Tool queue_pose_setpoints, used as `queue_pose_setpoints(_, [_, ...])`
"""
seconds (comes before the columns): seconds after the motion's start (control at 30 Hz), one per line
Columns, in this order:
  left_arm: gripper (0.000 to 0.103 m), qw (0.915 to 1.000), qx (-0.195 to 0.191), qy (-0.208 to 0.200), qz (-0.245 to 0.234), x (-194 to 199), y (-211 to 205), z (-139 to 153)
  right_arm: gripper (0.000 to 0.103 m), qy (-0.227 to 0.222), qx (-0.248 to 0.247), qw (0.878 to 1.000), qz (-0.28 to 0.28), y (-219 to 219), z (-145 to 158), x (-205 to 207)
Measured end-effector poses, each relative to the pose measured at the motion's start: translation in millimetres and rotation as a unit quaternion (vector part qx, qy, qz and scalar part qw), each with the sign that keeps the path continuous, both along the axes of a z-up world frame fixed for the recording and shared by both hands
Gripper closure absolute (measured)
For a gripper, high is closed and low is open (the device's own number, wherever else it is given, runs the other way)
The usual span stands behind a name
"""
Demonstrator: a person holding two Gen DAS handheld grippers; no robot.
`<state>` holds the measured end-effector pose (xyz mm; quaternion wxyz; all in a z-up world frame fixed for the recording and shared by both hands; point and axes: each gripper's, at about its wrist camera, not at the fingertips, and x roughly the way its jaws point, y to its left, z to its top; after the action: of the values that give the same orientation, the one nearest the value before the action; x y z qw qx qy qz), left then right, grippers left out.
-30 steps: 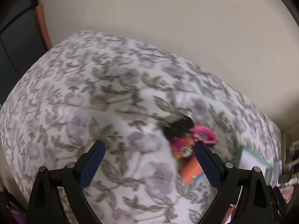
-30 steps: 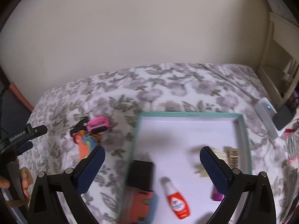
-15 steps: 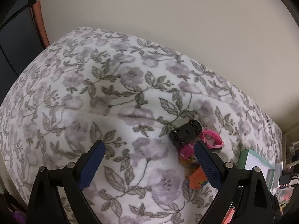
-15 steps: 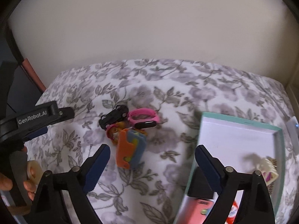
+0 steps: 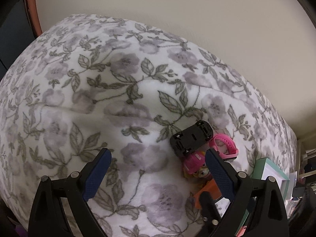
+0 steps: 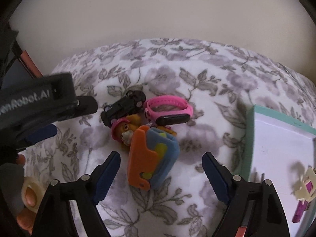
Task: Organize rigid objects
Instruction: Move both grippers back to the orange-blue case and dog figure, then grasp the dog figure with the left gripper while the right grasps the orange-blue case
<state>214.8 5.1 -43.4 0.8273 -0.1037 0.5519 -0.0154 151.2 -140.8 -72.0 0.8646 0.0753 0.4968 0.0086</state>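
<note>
A small pile of toys lies on the floral blanket (image 6: 197,75): a black toy car (image 6: 123,106), a pink wristband watch (image 6: 169,111), a pup figure with a pink hat (image 6: 123,129), and an orange and blue plastic toy (image 6: 152,156). My right gripper (image 6: 161,174) is open, with the orange and blue toy just ahead between its fingers. My left gripper (image 5: 157,172) is open over the blanket (image 5: 98,98); the black car (image 5: 191,137), pink watch (image 5: 224,146) and pup figure (image 5: 195,166) lie by its right finger.
A teal-rimmed white tray (image 6: 249,138) sits right of the pile, holding a cream clip (image 6: 304,183) and a purple item (image 6: 300,211). Its corner shows in the left wrist view (image 5: 258,167). A cream wall stands behind the bed. The left gripper body (image 6: 39,106) is at the left.
The right gripper has swung left from over the tray to the toy pile and come closer. The left gripper has moved nearer the pile. Both stay open.
</note>
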Motion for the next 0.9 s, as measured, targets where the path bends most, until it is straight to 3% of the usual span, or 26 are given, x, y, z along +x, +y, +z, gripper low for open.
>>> queue_pose_setpoints(0.13, [0.007, 0.9998, -0.019, 0.007, -0.008, 2, -3, -7, 0.023, 0.006, 0.013, 1.0, 0.0, -2, -9, 1])
queue_pose_setpoints(0.23, [0.007, 0.9993, -0.032, 0.012, -0.012, 2, -6, -11, 0.031, 0.001, 0.022, 1.0, 0.005, -3, -7, -1])
queue_pose_setpoints(0.3, [0.007, 0.9989, -0.042, 0.016, -0.015, 2, -8, -13, 0.042, -0.003, 0.023, 1.0, 0.006, -2, -6, -2])
queue_pose_setpoints(0.5, [0.007, 0.9978, -0.056, 0.025, -0.027, 1, -17, -22, 0.057, 0.001, 0.057, 0.998, 0.007, -6, -10, -2])
queue_pose_setpoints(0.83, [0.008, 0.9968, -0.054, 0.032, -0.049, 4, -33, -31, 0.058, 0.022, 0.053, 0.998, -0.015, -20, -10, -4])
queue_pose_setpoints(0.9, [0.013, 0.9967, -0.051, 0.034, -0.053, 4, -37, -32, 0.064, 0.032, 0.051, 0.998, -0.029, -27, -11, -5])
